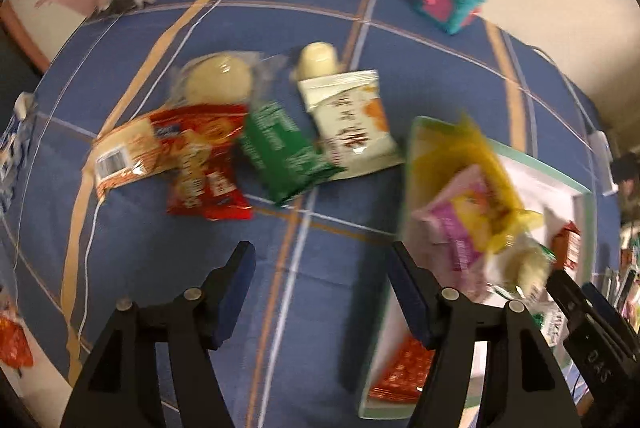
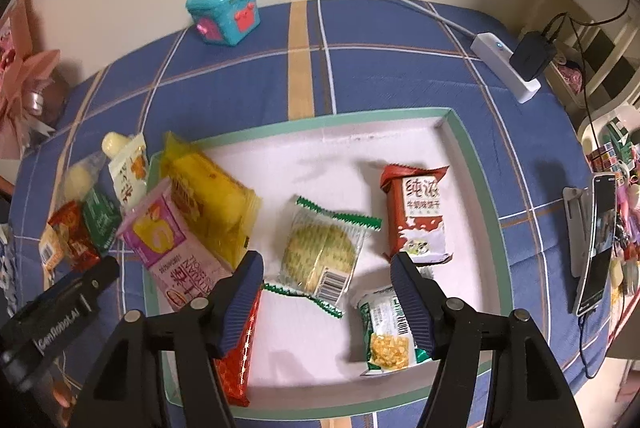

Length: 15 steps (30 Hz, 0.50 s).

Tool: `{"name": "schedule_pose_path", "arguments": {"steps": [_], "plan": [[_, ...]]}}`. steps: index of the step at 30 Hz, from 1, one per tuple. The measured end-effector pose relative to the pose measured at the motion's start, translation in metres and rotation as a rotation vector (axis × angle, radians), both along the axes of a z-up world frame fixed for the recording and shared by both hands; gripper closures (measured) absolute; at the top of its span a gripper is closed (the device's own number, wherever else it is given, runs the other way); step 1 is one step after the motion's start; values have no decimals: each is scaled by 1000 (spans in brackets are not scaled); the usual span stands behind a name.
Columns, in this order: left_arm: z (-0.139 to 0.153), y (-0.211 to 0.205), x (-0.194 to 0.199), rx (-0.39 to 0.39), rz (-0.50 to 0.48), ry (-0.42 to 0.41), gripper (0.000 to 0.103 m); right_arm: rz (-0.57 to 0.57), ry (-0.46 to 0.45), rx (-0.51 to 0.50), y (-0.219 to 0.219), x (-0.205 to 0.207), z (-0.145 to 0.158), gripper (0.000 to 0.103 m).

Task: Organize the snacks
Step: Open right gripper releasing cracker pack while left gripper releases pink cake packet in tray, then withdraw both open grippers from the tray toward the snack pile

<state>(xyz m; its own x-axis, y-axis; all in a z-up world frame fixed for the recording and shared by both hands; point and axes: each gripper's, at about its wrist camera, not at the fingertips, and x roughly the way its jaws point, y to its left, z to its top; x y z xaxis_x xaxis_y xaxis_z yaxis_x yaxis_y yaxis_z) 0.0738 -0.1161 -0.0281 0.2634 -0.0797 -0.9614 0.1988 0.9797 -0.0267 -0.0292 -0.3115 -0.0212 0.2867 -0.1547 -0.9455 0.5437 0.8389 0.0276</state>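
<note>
My tray point(image 2: 464, 148) already holds several snacks: the red milk-biscuit pack point(image 2: 416, 216) near its far right corner, the round cracker pack point(image 2: 320, 252) in the middle, a green-and-white pack point(image 2: 390, 332) and a red pack point(image 2: 236, 360) at the near edge, and the yellow pack point(image 2: 212, 196) with the pink pack point(image 2: 168, 244) leaning over the left edge. On the cloth beside the left edge, the red snack bag point(image 1: 204, 172), the green pack point(image 1: 280, 152), the white pouch point(image 1: 352, 124), the round bun point(image 1: 218, 78) and the orange pack point(image 1: 124, 152) are, I judge, not yet sorted, so about half is done. My left gripper point(image 1: 322, 276) and my right gripper point(image 2: 328, 268) are both spread and hold nothing.
</note>
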Motion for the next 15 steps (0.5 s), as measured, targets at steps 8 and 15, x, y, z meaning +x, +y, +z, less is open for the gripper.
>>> {"name": "schedule_pose_path", "arguments": {"steps": [8, 15], "plan": [[-11, 13, 4, 44, 29, 11, 31, 44, 37, -10, 13, 8, -10, 33], [-18, 13, 6, 66, 35, 19, 9, 55, 38, -43, 15, 9, -12, 3]]}}
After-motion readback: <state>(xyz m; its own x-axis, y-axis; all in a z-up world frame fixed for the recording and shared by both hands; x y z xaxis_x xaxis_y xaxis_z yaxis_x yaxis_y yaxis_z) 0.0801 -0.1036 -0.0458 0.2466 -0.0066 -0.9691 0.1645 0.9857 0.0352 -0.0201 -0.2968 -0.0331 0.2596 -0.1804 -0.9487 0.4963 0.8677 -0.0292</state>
